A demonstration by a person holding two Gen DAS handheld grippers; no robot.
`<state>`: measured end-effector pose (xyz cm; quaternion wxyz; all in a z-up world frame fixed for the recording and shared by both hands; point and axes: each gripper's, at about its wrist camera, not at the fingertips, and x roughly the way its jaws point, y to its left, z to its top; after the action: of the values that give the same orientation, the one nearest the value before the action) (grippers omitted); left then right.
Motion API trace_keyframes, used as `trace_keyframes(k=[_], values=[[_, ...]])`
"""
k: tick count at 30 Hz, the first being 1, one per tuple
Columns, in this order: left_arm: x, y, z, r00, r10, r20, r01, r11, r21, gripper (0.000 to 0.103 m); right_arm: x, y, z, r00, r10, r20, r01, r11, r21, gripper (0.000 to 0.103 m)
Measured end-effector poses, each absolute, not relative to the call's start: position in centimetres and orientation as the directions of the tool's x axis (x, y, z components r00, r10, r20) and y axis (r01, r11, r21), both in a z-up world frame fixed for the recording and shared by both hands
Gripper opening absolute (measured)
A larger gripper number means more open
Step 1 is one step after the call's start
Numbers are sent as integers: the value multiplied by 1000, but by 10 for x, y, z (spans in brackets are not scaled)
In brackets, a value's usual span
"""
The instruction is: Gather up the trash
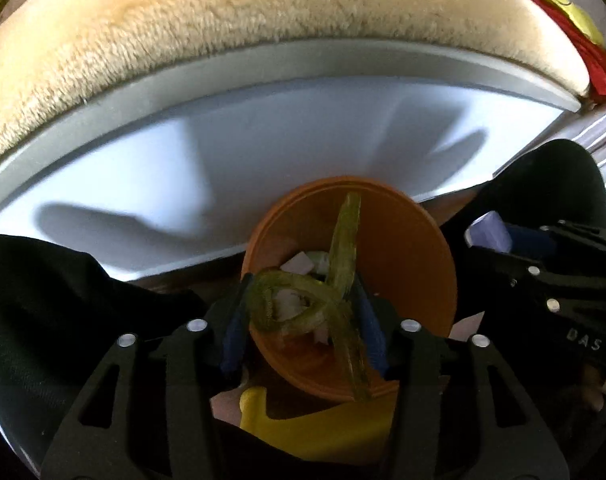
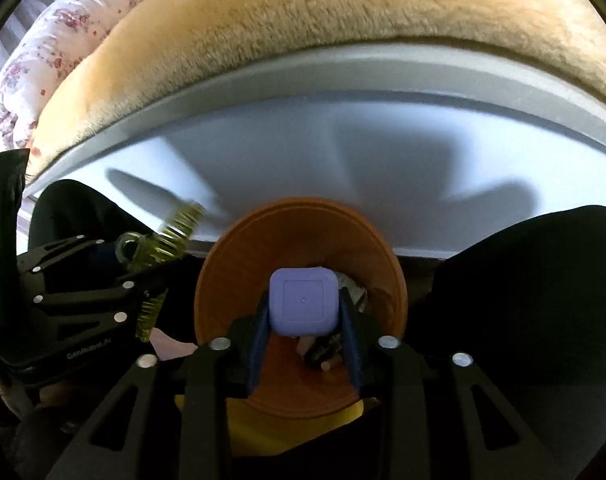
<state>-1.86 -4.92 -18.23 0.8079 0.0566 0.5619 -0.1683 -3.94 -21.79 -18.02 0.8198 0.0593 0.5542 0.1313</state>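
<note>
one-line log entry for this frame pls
left gripper: holds green strip | right gripper: holds purple block | both over orange bin

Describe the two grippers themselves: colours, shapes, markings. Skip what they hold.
Both the left gripper and right gripper are black, with cut-out triangular linkage arms joined by round silver rivets. Their fingers carry dark blue pads. Seen from the right camera, the left gripper's side bears white lettering reading "GenRobot.AI". No cables or sleeves are visible.
</note>
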Motion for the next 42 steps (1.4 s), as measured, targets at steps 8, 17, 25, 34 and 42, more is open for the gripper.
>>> trace_keyframes(k=[8,17,25,34,42], values=[[-23,-50,-175,350,-203,-914,341,937,-77,70,-46,-219,-171,396,259,-881,-135,965,223,56],[-33,-40,-125,525,-160,-836,284,959,-5,77,-53,-227,-127,586,145,-797,-56,989,139,90],[-45,-30,-51,718,-144,-681,190,982,-7,92,-65,-231,-75,734,83,-674,49,983,175,98],[-53,-27,-61,685,-127,-717,142,989,-40,92,-82,-229,-76,744,39,-667,93,983,161,98],[-57,-21,-69,667,-126,-735,123,991,-58,92,-89,-221,-77,750,21,-661,93,986,138,98]])
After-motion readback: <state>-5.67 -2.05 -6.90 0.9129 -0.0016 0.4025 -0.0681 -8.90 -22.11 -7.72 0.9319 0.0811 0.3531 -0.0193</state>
